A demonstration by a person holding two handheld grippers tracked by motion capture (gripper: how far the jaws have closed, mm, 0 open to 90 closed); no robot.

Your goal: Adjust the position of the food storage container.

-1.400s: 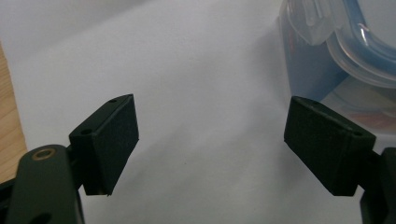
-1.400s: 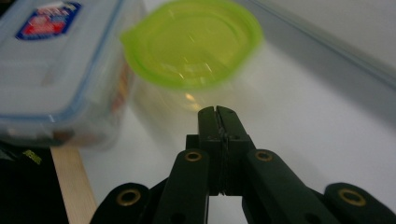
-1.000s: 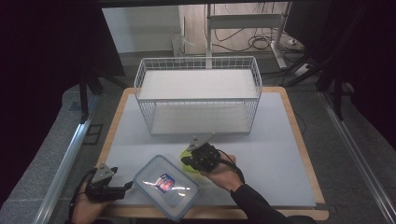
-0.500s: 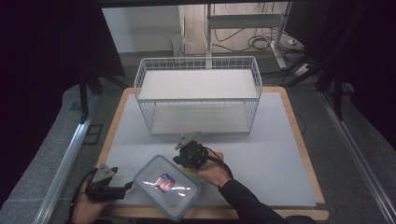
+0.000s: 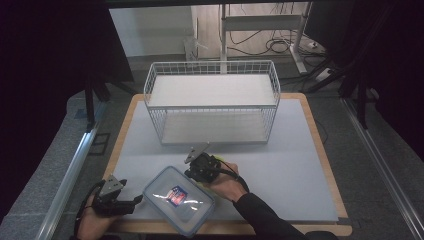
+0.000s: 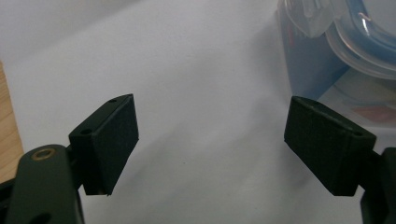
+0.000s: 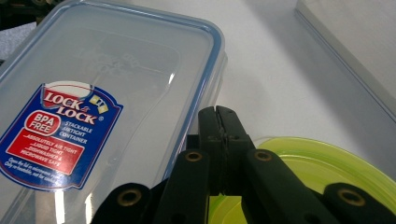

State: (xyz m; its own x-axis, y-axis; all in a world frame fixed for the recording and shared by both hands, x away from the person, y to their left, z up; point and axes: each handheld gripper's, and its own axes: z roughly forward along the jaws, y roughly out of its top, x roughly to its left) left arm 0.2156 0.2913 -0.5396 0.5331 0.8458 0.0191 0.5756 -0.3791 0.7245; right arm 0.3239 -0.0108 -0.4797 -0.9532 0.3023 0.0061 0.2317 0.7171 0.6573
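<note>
1. Jaws of the right gripper (image 7: 219,116) are pressed together with nothing between them, their tips just beside the container's (image 5: 179,200) long edge.
2. Jaws of the left gripper (image 6: 210,144) stand wide apart over bare white surface (image 5: 280,165), holding nothing.
3. Clear plastic container, blue-rimmed lid on with a blue-red label, sits near the front edge of the surface between the two grippers.
4. Left gripper rests just left of the container's corner, apart from it.
5. Yellow-green disc (image 7: 327,163) lies under the right gripper.
6. White wire basket (image 5: 212,100) stands well behind.
</note>
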